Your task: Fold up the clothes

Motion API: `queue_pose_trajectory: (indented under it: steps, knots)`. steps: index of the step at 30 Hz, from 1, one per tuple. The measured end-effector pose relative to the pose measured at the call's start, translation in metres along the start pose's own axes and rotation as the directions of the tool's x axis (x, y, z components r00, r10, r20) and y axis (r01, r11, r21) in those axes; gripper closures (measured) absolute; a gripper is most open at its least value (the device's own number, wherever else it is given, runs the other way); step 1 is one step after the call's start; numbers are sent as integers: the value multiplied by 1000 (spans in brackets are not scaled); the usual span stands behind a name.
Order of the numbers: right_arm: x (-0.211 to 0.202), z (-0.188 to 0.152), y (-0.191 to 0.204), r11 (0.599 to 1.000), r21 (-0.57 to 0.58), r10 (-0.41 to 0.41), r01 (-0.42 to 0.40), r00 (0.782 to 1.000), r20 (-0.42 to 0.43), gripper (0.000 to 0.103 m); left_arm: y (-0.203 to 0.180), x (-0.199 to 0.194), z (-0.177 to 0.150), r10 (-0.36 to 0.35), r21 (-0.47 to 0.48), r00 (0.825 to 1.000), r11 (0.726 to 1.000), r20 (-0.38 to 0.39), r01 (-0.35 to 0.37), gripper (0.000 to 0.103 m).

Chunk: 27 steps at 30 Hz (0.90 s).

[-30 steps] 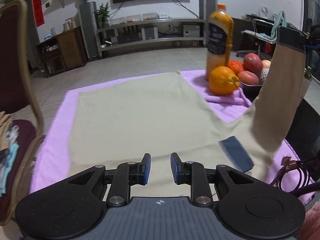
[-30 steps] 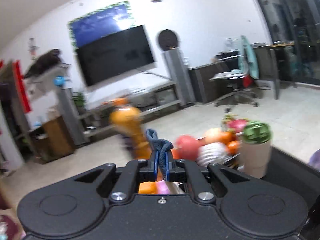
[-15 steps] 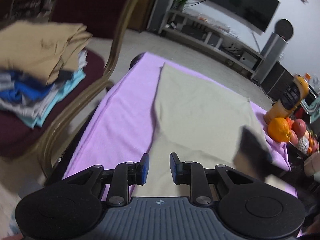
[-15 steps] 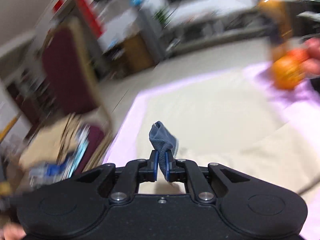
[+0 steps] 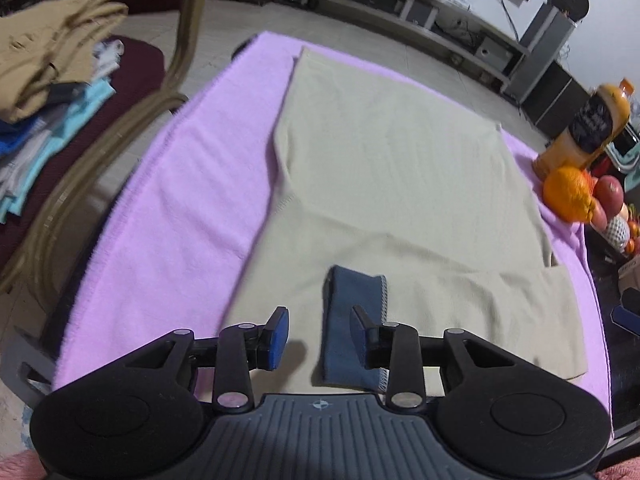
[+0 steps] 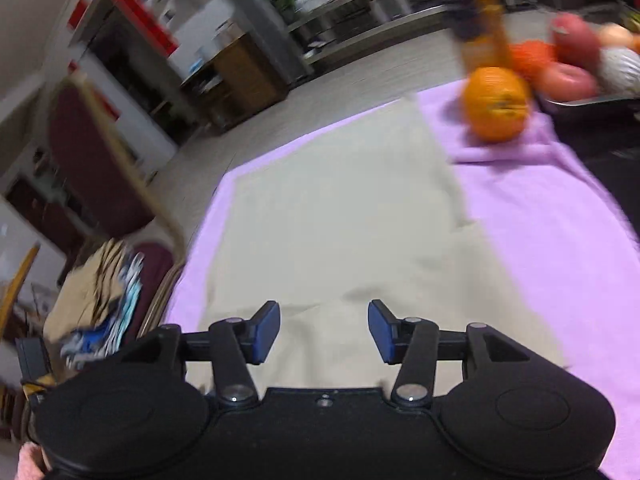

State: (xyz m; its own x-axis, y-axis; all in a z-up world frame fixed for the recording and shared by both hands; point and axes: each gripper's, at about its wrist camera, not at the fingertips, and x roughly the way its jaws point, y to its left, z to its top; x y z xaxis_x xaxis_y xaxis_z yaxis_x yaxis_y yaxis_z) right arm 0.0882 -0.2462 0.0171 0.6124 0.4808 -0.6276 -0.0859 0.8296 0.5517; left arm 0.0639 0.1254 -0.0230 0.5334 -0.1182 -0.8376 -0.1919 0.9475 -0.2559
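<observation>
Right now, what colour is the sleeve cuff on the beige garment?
Dark blue cuff, clearest in the left wrist view.

Right claw [image 6: 324, 326] released the blue cuff [image 5: 354, 320], now lying on the garment [image 5: 392, 184].

Matt beige knit garment [image 5: 400, 184] on fleecy purple blanket [image 5: 192, 184].

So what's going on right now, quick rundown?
Both grippers opening, empty. Beige garment flat on purple blanket, blue cuff folded in. Orange beside it.
</observation>
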Motion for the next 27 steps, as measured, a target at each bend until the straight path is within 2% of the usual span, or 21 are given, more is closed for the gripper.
queue_pose_trajectory:
  steps: [2, 3, 5, 8, 13, 15, 17, 18, 20, 22, 24, 25, 27]
  knots:
    - [2, -6, -27, 996, 89, 4, -6, 1000, 15, 58, -4, 10, -1, 10, -6, 999, 1000, -31, -10, 71]
    - [5, -7, -34, 991, 131, -15, 14, 1000, 1, 66, -5, 15, -1, 17, -7, 999, 1000, -41, -18, 71]
    - [10, -8, -47, 980, 193, -51, 54, 999, -20, 71, -8, 21, 0, 28, -9, 998, 1000, -50, -28, 70]
    - [-1, -5, -44, 988, 119, -105, 102, 994, 19, 71, -14, 30, 0, 46, 14, 997, 999, -61, -45, 69]
    - [15, -15, -45, 978, 34, -202, 205, 976, -86, 71, -27, 36, -3, 81, 92, 996, 993, -44, -77, 72]
    - [21, -19, -43, 973, -2, -230, 231, 966, -115, 71, -35, 36, -6, 92, 144, 995, 986, -33, -86, 78]
    - [24, -22, -39, 966, -40, -260, 257, 958, -123, 70, -45, 35, -9, 98, 210, 995, 973, -20, -91, 92]
    - [26, -23, -37, 962, -55, -274, 269, 954, -123, 70, -50, 34, -12, 106, 244, 994, 965, -4, -102, 97]
    - [25, -22, -35, 955, -74, -294, 287, 949, -111, 70, -57, 29, -18, 128, 298, 991, 945, 40, -134, 98]
    - [21, -21, -33, 948, -85, -312, 305, 947, -81, 66, -63, 18, -23, 139, 323, 984, 931, 114, -169, 99]
    - [12, -18, -35, 949, -66, -310, 307, 950, -30, 52, -68, 1, -26, 125, 341, 969, 920, 211, -193, 99]
    - [7, -16, -38, 951, -45, -306, 305, 952, -6, 48, -69, -8, -28, 113, 342, 960, 918, 257, -200, 99]
    - [-1, -12, -44, 952, -7, -306, 307, 951, 30, 39, -69, -23, -28, 98, 325, 945, 923, 313, -204, 99]
